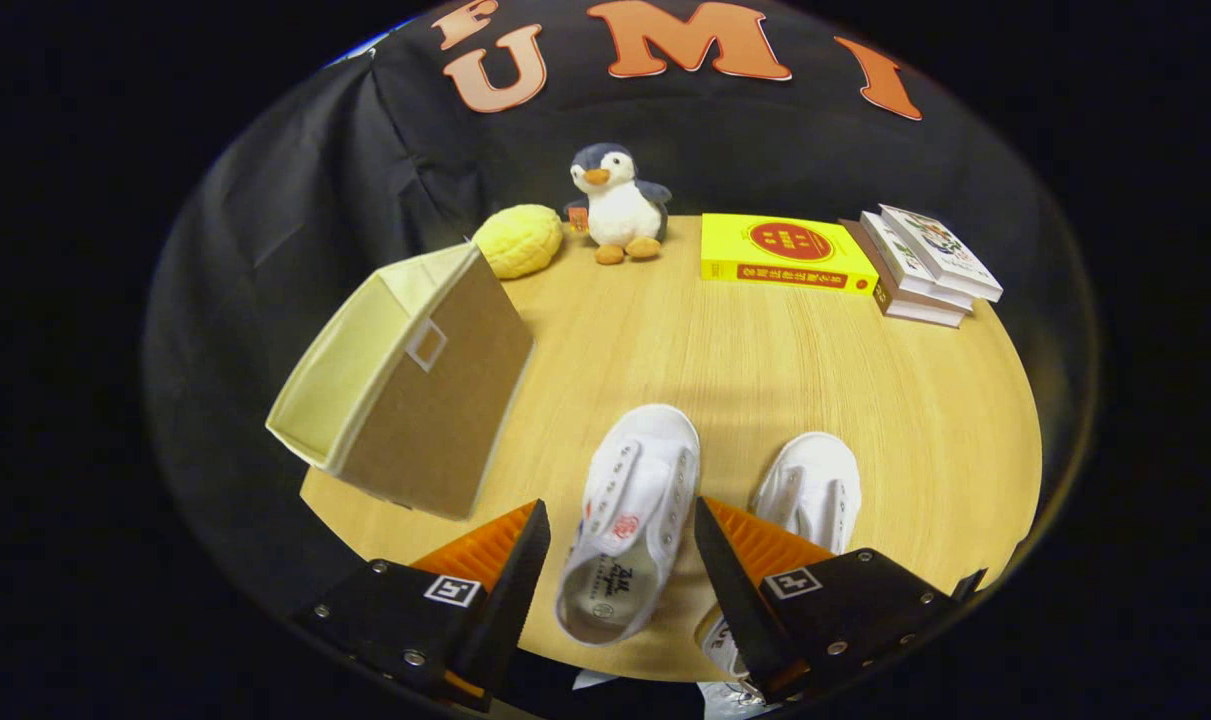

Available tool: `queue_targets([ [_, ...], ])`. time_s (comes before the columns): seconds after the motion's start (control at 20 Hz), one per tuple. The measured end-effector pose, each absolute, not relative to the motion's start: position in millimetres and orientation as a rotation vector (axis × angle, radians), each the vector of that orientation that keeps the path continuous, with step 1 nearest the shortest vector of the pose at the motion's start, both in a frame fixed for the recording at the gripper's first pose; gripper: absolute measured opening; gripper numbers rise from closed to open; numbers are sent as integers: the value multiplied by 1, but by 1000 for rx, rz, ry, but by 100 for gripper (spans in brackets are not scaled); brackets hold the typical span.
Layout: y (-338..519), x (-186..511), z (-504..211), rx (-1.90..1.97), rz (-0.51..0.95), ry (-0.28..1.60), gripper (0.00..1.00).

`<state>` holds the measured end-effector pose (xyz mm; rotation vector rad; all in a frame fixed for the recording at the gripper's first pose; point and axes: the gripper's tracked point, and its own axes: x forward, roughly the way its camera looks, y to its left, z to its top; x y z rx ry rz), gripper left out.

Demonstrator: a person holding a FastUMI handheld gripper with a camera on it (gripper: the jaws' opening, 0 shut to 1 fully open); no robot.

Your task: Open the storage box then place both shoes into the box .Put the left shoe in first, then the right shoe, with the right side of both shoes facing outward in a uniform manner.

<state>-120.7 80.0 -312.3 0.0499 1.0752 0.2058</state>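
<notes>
The gripper (620, 545) is being held with its fingers spread open around the left shoe (630, 520), whose length is running straight ahead between them on the table (765, 370), untouched; the box (405, 385) is lying ahead-left.

The tool (620, 520) is spread wide, its fingers either side of the left shoe (630, 520) with a gap on each flank. The right shoe (810, 490) lies just past the right finger at 3 o'clock, so that side is tight. At 10 o'clock the box (415, 385) lies tipped on its side, its mouth turned to 9 o'clock and its brown base towards the shoes, blocking a straight entry. From the shoes' toes towards 12 o'clock the tabletop (725, 350) is bare. Along the far edge stand a yellow ball (518, 240), a penguin (615, 205), a yellow book (785, 253) and a book stack (925, 265)
</notes>
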Motion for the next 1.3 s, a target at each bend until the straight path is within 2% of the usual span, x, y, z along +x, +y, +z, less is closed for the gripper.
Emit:
queue_targets([
  [0.5, 58, -141, -370, -52, 179, 1114, 70],
  [0.65, 58, -129, -384, -92, 159, 1090, 52],
  [0.95, 58, -110, -399, -96, 117, 1056, 26],
  [1.3, 56, -104, -399, 46, 48, 1121, 8],
])
